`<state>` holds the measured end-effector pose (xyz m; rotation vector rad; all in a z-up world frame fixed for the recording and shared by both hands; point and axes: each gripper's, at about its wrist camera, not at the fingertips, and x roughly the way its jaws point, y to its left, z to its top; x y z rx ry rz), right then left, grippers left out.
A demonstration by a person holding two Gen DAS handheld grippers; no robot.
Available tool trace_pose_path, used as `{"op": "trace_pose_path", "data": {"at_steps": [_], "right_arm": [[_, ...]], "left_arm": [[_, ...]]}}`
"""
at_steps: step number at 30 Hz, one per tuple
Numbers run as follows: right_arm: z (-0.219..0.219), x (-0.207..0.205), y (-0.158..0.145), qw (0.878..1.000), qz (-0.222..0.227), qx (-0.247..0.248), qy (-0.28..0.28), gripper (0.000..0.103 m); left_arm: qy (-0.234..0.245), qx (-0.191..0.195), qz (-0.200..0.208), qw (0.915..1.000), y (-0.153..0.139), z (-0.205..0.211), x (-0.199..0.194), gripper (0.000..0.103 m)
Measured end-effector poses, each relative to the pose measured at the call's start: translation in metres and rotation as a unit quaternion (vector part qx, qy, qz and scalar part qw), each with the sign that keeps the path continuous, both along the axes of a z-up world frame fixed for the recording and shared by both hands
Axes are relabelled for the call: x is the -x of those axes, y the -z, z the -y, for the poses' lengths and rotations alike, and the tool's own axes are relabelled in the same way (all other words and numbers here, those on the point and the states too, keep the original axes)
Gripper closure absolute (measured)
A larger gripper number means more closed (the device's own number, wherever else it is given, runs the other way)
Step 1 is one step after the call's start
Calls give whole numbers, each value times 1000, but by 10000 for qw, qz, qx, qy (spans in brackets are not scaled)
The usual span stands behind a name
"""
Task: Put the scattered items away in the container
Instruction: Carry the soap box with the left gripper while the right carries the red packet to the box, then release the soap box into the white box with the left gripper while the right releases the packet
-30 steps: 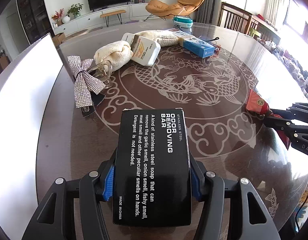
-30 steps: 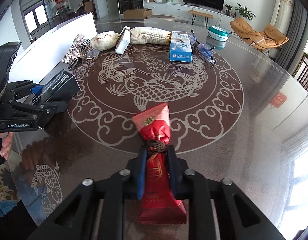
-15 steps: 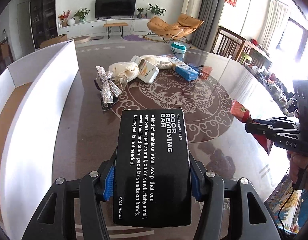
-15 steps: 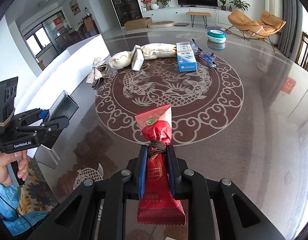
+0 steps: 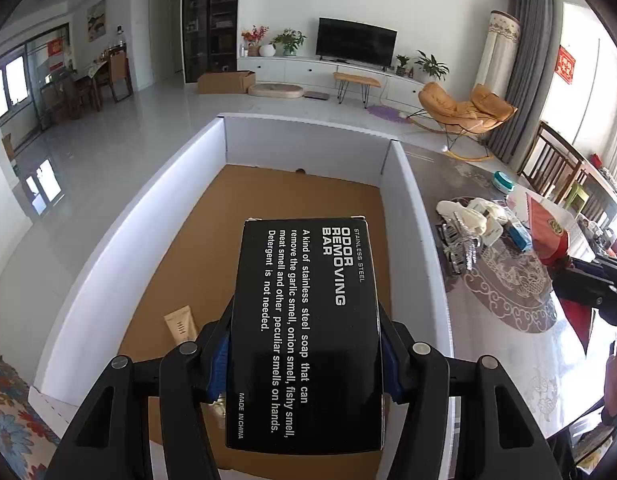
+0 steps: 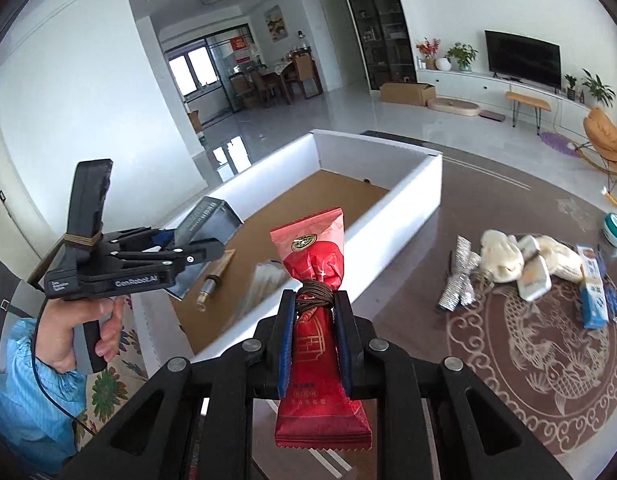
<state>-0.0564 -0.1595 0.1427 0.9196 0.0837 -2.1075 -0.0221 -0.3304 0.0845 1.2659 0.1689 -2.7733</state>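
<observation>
Left gripper [image 5: 306, 356] fingers [image 5: 218, 364] clamped on both long sides of a black box [image 5: 308, 332] with white "odor removing bar" print, held flat. The box hangs over the open container [image 5: 108, 248], a white-walled carton with a brown cardboard floor; not touching the floor as far as can be told. In the right wrist view the left gripper [image 6: 212, 250] sits at the near left of the carton, box [image 6: 206, 226] tilted above it, a bare hand [image 6: 74, 330] on the handle.

Right gripper [image 6: 314, 320] fingers [image 6: 286, 340] closed on a red snack packet [image 6: 314, 312] at its tied waist, brown cord wrapped there, top flared upward. The packet is held near the carton's right wall [image 6: 382, 236], near end; cannot tell if it is over the rim or just outside. From the left wrist the right gripper [image 5: 568, 270] and red packet [image 5: 546, 236] show at far right.

Inside the carton: a tan tube [image 5: 182, 326] on the floor near left, same tube [image 6: 216, 276] in the right view, and a pale crinkled wrapper [image 6: 264, 284] beside the right wall.

On the table [image 6: 488, 200], right of the carton: silver sequin bow [image 6: 460, 280], cream cloth bundle [image 6: 504, 258], white bottle [image 6: 534, 276], blue-and-white box [image 6: 592, 292], teal round tin [image 6: 614, 230] farther back. All well apart from both grippers.
</observation>
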Motion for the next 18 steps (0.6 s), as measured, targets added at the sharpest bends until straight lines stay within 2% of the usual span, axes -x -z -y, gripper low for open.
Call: {"op": "trace_pose_path", "data": {"at_steps": [3,7,15,16,17,18], "right_arm": [[58,16,1,9994,-77,-141,-305,83],[110,43,23,9979,-188,-541,-316,83],[145,73,61,9952,-105,-965,-121,82],[146,75,63,9949,-114,-1001,-76,75],[146,77,66,9948,-124,-1015,-35,62],[145,78,66,9951,-129,-983,5,57]], "left_arm": [[-164,-16,267,9995,14,27,9,45],[-198,-75,694,9974,35,46,25,45],[-314,-203,1108,9931,55,54,40,44],[-309,-154,1110,9932,55,53,39,41],[-312,-108,1105,9933,54,53,39,37],[-348,-65,1095,9934,53,53,38,27]]}}
